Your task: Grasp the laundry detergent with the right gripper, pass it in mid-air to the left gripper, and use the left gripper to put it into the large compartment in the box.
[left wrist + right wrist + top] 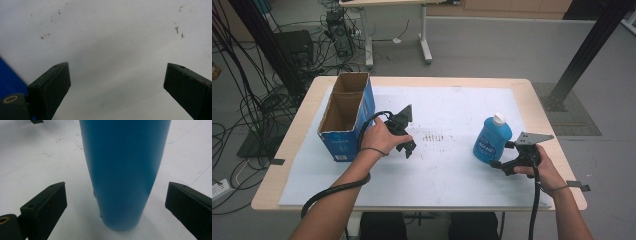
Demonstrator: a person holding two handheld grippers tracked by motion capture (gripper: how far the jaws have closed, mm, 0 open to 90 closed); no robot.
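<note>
So far nothing is grasped: the blue bottle (491, 139) stands on the worktop (452, 170) between the spread right claw (502, 155); the left claw (408, 148) hovers spread beside the empty box (347, 117).

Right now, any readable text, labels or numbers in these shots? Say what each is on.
Blue bottle: a label with white lettering on its front, too blurred to read.
Cardboard box: a small pale mark on the blue end panel, too small to read.
White sheet on the table: dark marks near its middle, scuffs rather than legible text.
Left and right gripper views: no text anywhere.
Nothing can be quoted.
</note>
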